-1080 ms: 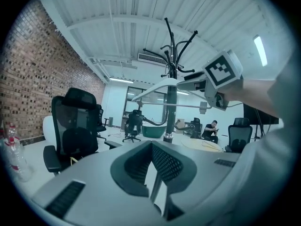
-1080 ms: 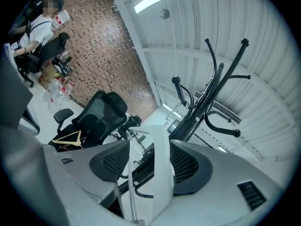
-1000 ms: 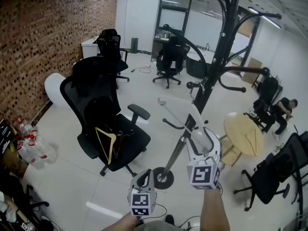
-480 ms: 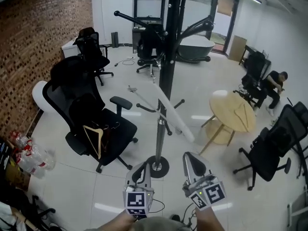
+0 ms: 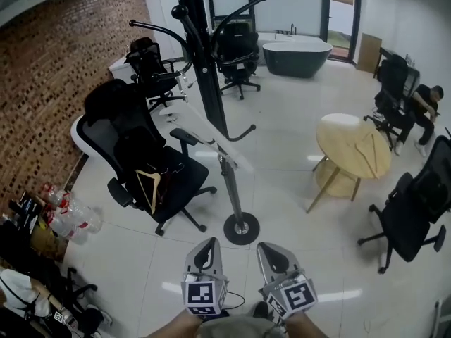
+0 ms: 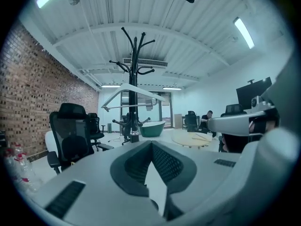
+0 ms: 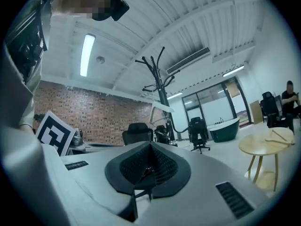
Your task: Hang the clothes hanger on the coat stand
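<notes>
- Held the left gripper (image 5: 206, 245) low at the bottom edge of the head view, pointing out across the floor, its marker cube (image 5: 199, 296) facing the camera
- Read its fingers in the left gripper view as brought together, tips meeting (image 6: 151, 145), with nothing clamped between them
- Held the right gripper (image 5: 270, 251) just beside it, likewise low and level, with its own marker cube (image 5: 292, 296) tilted
- Found those jaws shut tip to tip (image 7: 149, 146) and empty as well
- Saw the white clothes hanger (image 5: 232, 153) up on the black coat stand (image 5: 208, 97), hung from one of its arms, well apart from both grippers
- Confirmed the same in the left gripper view: hanger (image 6: 141, 90) slung on the stand (image 6: 135, 79), sloping shoulders spread either side of the pole
- Caught it again, smaller, against the stand (image 7: 162, 88) in the right gripper view
- Noted a wooden hanger (image 5: 148, 189) lying on the seat of the black office chair (image 5: 134, 143), left of the stand's round base (image 5: 242, 229)
- Noted a round wooden table (image 5: 352, 146) to the right, a brick wall (image 5: 63, 69) on the left, and water bottles (image 5: 67, 217) on the floor near it
</notes>
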### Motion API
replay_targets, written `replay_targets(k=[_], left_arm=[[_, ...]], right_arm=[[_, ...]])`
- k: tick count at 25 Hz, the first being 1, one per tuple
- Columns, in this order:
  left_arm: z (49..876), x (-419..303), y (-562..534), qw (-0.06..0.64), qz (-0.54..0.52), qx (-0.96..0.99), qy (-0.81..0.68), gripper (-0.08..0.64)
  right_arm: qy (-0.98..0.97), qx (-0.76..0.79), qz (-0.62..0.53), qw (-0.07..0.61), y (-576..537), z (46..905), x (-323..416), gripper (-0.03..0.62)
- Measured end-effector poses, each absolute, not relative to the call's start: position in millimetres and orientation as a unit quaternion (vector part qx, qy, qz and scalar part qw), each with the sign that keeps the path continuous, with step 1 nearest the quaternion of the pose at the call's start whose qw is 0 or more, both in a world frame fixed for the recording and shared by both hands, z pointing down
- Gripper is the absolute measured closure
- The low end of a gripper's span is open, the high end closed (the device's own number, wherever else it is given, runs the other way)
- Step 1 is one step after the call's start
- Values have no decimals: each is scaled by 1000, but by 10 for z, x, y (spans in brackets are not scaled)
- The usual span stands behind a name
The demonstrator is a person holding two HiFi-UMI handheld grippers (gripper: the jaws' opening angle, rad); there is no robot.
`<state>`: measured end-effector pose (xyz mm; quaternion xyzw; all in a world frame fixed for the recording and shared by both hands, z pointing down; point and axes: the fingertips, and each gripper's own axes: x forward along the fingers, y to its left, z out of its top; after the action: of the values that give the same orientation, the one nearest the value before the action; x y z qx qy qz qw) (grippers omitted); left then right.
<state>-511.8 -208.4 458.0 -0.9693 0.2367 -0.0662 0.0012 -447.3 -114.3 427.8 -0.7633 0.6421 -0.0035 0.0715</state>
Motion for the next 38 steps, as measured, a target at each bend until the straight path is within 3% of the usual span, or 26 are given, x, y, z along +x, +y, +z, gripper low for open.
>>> replay_targets(k=[5, 18, 38], left_arm=[[4521, -5173, -2014, 6, -62, -970, 234, 543], [4973, -5987, -2142, -26, -84, -976, 198, 543], [5157, -6051, -1918, -6, -97, -986, 133, 543]], right_arm=[[624, -777, -2, 76, -1059, 4267, -4407, 586], [539, -839, -42, 59, -1009, 4682, -5091, 586], [498, -865, -48, 32, -883, 4939, -5284, 586]])
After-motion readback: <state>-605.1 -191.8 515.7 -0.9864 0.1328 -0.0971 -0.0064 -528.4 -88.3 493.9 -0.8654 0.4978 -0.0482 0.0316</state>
